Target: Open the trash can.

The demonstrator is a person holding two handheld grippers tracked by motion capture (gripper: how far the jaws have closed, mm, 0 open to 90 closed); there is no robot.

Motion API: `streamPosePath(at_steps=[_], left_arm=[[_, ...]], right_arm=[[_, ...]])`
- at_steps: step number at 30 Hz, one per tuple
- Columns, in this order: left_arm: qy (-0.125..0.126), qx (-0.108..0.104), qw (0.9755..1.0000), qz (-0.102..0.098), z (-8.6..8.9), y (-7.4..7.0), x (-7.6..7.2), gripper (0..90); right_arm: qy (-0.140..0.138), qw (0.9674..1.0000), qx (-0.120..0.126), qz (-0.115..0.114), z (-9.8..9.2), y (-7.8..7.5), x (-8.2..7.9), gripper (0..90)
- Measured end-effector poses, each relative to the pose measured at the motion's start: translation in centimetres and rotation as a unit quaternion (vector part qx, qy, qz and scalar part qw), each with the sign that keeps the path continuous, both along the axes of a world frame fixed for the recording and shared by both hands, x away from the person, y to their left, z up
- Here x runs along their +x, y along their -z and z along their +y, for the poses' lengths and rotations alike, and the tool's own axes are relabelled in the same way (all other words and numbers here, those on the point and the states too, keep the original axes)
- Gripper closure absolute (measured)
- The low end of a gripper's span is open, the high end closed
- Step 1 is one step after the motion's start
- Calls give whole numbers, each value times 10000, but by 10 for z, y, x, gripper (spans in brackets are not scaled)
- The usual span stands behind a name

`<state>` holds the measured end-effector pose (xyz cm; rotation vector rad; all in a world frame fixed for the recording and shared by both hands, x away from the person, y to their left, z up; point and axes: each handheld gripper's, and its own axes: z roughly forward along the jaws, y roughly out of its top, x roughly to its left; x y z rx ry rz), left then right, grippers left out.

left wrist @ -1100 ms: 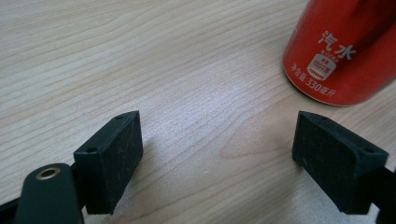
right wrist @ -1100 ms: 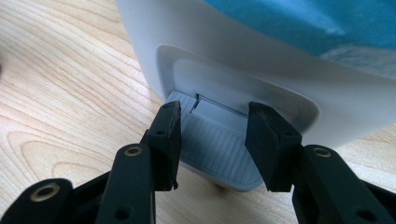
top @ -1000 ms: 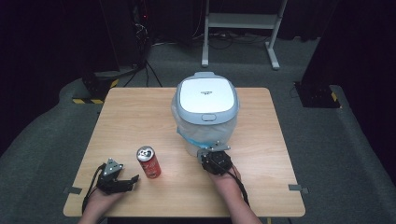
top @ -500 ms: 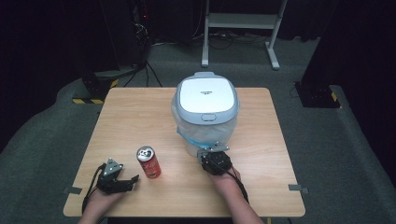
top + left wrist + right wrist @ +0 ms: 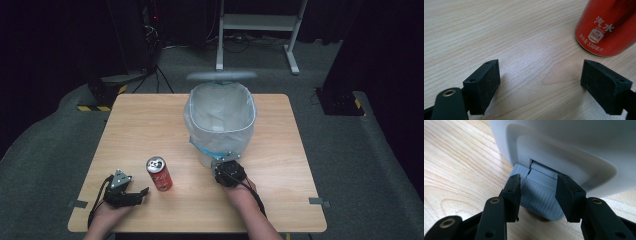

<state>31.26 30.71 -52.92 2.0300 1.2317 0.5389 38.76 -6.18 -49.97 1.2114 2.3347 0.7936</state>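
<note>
Since a moment ago the lid of your white lined bin has sprung up, blurred, perhaps mid-swing. Your right gripper, jaws partly apart, straddles its grey ribbed pedal. Your left gripper rests wide apart near-left of the red drink can.

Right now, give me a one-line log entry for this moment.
bin: lid up, bag-lined | right gripper: on pedal | left gripper: open, beside can
</note>
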Motion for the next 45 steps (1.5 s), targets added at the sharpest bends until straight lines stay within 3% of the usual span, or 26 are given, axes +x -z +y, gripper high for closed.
streamPosePath(at_steps=[3, 6, 19, 21, 24, 29, 32, 35, 39, 45], left_arm=[[1, -4, 10000, 4, 0, 0, 0, 159], [6, -3, 10000, 6, 0, 0, 0, 158], [111, -10, 9999, 56, 3, -2, 0, 152], [138, -117, 9998, 88, 4, -4, -1, 151], [214, -277, 9994, -62, 5, -10, -6, 150], [430, -680, 9954, -530, 6, -27, -16, 149], [573, -714, 9932, -723, 2, -34, -20, 149], [628, -771, 9914, -847, -3, -40, -23, 145], [822, -948, 9867, -1029, -9, -47, -25, 135], [904, -985, 9846, -1126, -21, -51, -19, 127]], right_arm=[[74, 9995, 219, 211, -3, 0, 4, 552], [46, 9995, 175, 251, -2, -1, 6, 552], [167, 9993, 322, 58, -4, 4, 0, 552], [142, 9994, 306, 31, -5, 4, 0, 552], [152, 9994, 306, 30, -5, 4, 0, 552], [170, 9992, 354, 26, -5, 5, -1, 552], [159, 9993, 346, 16, -5, 5, -1, 552], [153, 9993, 345, 14, -5, 5, -1, 552], [159, 9992, 353, 15, -5, 5, -1, 552], [163, 9992, 353, 6, -5, 5, -1, 552]])
